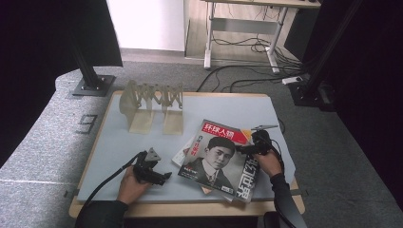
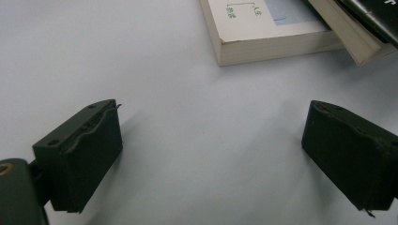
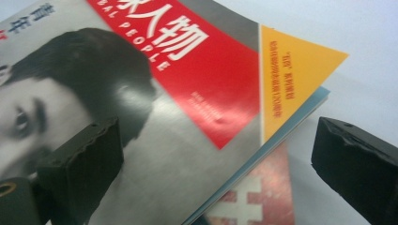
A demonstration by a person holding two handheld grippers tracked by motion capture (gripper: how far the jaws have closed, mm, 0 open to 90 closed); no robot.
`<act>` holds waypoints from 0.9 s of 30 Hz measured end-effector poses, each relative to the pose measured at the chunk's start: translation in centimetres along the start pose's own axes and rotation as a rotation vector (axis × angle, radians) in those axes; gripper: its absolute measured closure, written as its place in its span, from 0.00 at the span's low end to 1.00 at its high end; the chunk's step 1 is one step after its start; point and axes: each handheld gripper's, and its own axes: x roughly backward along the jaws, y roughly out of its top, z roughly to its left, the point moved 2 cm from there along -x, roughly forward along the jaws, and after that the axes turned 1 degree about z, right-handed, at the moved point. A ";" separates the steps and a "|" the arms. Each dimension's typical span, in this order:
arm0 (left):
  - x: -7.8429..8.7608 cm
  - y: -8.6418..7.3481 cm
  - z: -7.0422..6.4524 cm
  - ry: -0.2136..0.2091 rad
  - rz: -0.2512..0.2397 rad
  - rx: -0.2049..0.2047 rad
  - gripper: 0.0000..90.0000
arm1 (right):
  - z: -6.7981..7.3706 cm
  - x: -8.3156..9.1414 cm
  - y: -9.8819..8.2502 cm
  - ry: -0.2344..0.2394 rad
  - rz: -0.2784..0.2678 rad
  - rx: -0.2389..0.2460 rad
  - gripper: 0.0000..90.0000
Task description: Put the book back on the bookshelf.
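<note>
High view: the magazine (image 1: 216, 156) tops a loose stack of books at the tabletop's (image 1: 228, 107) near right. The right gripper (image 1: 243, 148) hovers over the magazine's right edge, fingers spread and empty. The left gripper (image 1: 164, 178) sits just left of the magazine, fingers spread over bare tabletop.

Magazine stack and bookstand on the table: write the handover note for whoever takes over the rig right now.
Left tongs: open, nothing between the jaws, low over bare mat left of the stack.
Right tongs: open, hovering over the top magazine's right edge, not gripping.
Things: the magazine lies face up on a loose pile; a pale book and a red-covered one stick out beneath. The bookstand stands at the table's back left, nothing in it.
Done: nothing is in the stand.
Left: probably grip each item and set it upright in the stand.
</note>
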 end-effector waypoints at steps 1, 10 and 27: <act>0.0 0.0 0.0 0.000 0.000 0.000 0.05 | -0.3 -0.2 0.1 0.001 0.001 -0.011 0.01; 0.0 0.0 0.0 0.001 0.000 -0.001 0.05 | -1.5 -1.1 0.7 0.037 0.027 -0.061 0.00; 0.0 0.0 0.0 0.004 0.001 -0.001 0.05 | -2.0 -2.2 2.5 0.052 0.048 -0.060 0.06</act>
